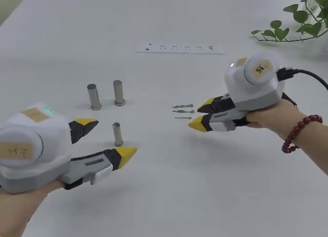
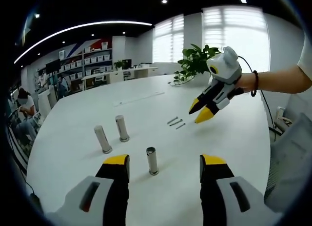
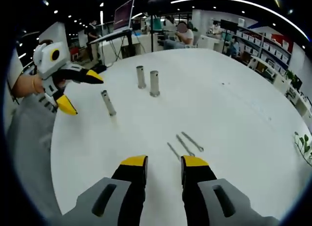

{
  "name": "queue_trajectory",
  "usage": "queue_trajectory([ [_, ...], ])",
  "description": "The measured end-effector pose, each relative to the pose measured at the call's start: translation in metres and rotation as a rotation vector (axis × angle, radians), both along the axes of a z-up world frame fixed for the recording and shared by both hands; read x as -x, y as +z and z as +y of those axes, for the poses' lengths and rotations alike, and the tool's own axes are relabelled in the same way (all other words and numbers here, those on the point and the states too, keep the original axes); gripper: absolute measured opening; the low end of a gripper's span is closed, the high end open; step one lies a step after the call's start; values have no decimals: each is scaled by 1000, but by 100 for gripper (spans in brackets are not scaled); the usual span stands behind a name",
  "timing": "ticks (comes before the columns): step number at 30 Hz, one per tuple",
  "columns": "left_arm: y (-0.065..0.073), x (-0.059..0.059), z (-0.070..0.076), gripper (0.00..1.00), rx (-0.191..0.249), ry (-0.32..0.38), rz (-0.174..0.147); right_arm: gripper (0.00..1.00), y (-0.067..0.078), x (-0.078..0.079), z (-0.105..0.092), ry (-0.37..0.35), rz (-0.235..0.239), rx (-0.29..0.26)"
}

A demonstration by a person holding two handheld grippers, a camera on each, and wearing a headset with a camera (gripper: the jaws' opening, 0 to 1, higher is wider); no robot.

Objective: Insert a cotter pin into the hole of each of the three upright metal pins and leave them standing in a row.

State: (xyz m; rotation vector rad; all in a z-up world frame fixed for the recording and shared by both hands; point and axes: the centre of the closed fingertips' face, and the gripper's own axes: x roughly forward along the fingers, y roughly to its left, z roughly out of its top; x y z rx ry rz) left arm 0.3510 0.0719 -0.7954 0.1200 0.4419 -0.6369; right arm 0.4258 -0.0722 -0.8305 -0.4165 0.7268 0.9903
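Three upright metal pins stand on the white table: two side by side (image 1: 94,97) (image 1: 119,92) and one nearer (image 1: 118,134). My left gripper (image 1: 105,138) is open, its yellow tips either side of the nearer pin (image 2: 152,160) without touching it. Three thin cotter pins (image 1: 183,111) lie flat in a small group to the right of the metal pins. My right gripper (image 1: 201,114) is open and holds nothing, its tips just right of the cotter pins (image 3: 184,144). The left gripper (image 3: 80,94) shows at the far left of the right gripper view.
A white power strip (image 1: 179,47) lies at the far side of the table. A green plant (image 1: 297,22) hangs over the back right corner. A black cable (image 1: 307,76) runs from the right gripper. Desks, shelves and seated people are beyond the table.
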Motion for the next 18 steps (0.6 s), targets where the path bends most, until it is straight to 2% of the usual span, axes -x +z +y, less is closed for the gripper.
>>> queue_trajectory([
  [2, 0, 1, -1, 58, -5, -7, -2, 27, -3, -3, 2, 9, 6, 8],
  [4, 0, 2, -1, 58, -7, -8, -2, 26, -8, -14, 0, 26, 14, 26],
  [10, -1, 5, -3, 57, -5, -14, 3, 24, -19, -13, 3, 59, 32, 63],
  [15, -1, 5, -4, 56, -1, -12, 6, 22, -26, -18, 4, 83, 42, 93],
  [17, -1, 5, -3, 56, 5, -8, 7, 21, -27, -20, 4, 81, 43, 98],
  [18, -1, 5, -3, 56, 9, -4, 7, 21, -28, -21, 3, 69, 61, 100],
])
